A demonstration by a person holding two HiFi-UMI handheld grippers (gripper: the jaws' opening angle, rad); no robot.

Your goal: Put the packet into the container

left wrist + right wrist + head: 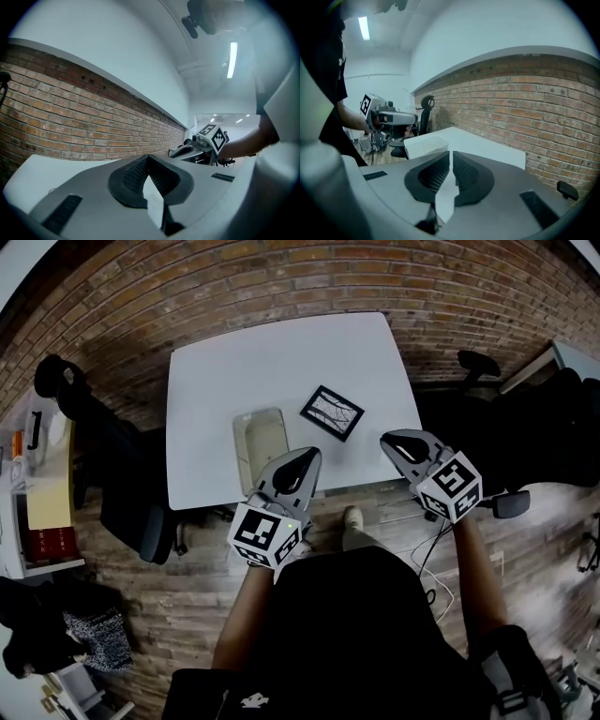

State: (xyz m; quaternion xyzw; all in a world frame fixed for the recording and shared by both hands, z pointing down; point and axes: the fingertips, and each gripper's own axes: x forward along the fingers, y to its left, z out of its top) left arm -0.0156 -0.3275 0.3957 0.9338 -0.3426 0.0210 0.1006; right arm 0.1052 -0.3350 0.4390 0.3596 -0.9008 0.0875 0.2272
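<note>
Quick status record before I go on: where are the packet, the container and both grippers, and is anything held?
packet: lies flat on the white table, to the right of the container in the head view, apart from it
container: clear, empty, upright
left gripper: shut, empty, at the table's near edge beside the container
right gripper: shut, empty, near the table's near right corner, clear of the packet
task state: packet not yet picked up

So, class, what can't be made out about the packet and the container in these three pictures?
packet: print too small to read, head view; absent from both gripper views.
container: near corner covered by the left gripper, head view; contents unclear through its cloudy wall, right gripper view.
</note>
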